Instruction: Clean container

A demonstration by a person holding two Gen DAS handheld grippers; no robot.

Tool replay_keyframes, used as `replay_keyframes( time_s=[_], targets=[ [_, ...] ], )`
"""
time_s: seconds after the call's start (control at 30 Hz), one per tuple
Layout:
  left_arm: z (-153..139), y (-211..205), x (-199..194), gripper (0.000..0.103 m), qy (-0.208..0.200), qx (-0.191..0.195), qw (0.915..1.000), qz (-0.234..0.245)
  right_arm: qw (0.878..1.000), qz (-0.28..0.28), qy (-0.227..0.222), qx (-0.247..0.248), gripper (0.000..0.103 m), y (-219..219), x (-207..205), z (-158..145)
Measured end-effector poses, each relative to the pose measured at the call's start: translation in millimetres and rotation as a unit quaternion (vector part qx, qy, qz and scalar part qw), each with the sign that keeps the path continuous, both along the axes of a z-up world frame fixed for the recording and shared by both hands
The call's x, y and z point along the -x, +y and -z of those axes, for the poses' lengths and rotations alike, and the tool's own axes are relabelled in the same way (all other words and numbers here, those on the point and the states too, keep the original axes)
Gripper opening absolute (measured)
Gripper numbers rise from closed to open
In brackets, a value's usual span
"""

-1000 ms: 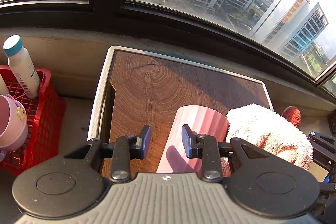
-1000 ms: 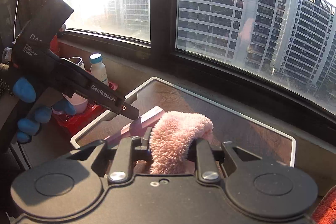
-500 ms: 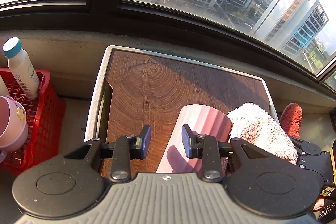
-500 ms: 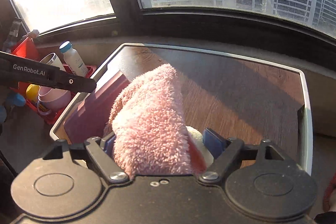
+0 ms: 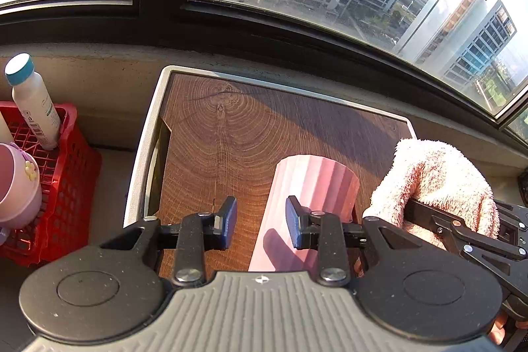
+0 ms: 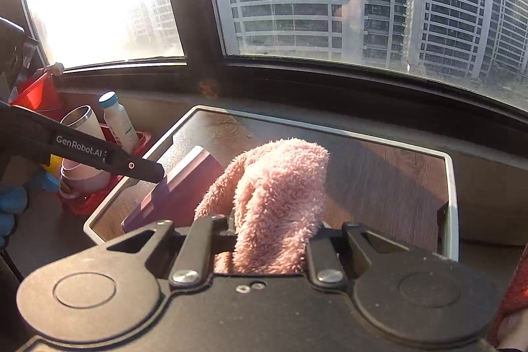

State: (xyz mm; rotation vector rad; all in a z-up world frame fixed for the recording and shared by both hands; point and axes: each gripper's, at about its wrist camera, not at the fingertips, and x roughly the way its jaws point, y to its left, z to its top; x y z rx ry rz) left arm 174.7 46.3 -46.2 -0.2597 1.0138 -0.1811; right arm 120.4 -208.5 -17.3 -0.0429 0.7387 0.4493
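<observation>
While your right gripper (image 6: 269,240) is clamped on the fluffy pink cloth (image 6: 277,197), your left gripper (image 5: 260,220) hangs with its jaws parted. Its right pad lies over the near wall of the ribbed pink plastic container (image 5: 313,187), but you cannot tell from either view whether it touches. That container stands at the near left part of the wood-grain tabletop with a pale rim (image 5: 231,134), and the cloth is held just to its right, apart from it as far as the left wrist view shows.

You look to be at the start of a wiping pass: cloth in hand, container not yet steadied. Next, close the left jaws on the container wall so it cannot slide, then bring the cloth against the ribbed side or into the mouth. Keep clear of the red plastic basket (image 5: 69,174) holding the white bottle with a teal cap (image 5: 33,104).
</observation>
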Motion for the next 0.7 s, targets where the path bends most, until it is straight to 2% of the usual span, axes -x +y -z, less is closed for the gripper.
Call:
replay_keyframes(
  time_s=[0.13, 0.23, 0.3, 0.37, 0.57, 0.7],
  targets=[
    [-2.0, -6.9, 7.6, 0.031, 0.005, -0.014, 0.9998, -0.010, 1.000, -0.013, -0.017, -0.003, 0.014, -1.4, 12.3, -22.6],
    [-4.4, -11.6, 13.1, 0.031, 0.003, -0.026, 0.9996, -0.009, 1.000, -0.018, 0.002, -0.002, 0.014, 9.9, 20.7, -17.7],
    [-4.6, -13.3, 15.6, 0.031, 0.003, -0.033, 0.9994, -0.012, 1.000, -0.020, 0.002, 0.020, 0.014, 25.2, 23.5, -7.7],
    [-4.9, -14.5, 17.7, 0.031, 0.003, -0.029, 0.9996, -0.005, 1.000, -0.017, 0.016, 0.019, 0.014, 32.2, 18.9, 0.8],
    [-5.1, -23.1, 21.7, 0.031, 0.007, 0.001, 0.9995, 0.032, 0.999, -0.011, 0.007, 0.036, 0.014, 34.4, -3.6, 4.5],
    [-0.4, -34.9, 24.8, 0.032, 0.008, -0.001, 0.9978, 0.066, 0.999, -0.011, 0.009, 0.049, 0.014, 25.6, -17.2, 8.0]
  ],
)
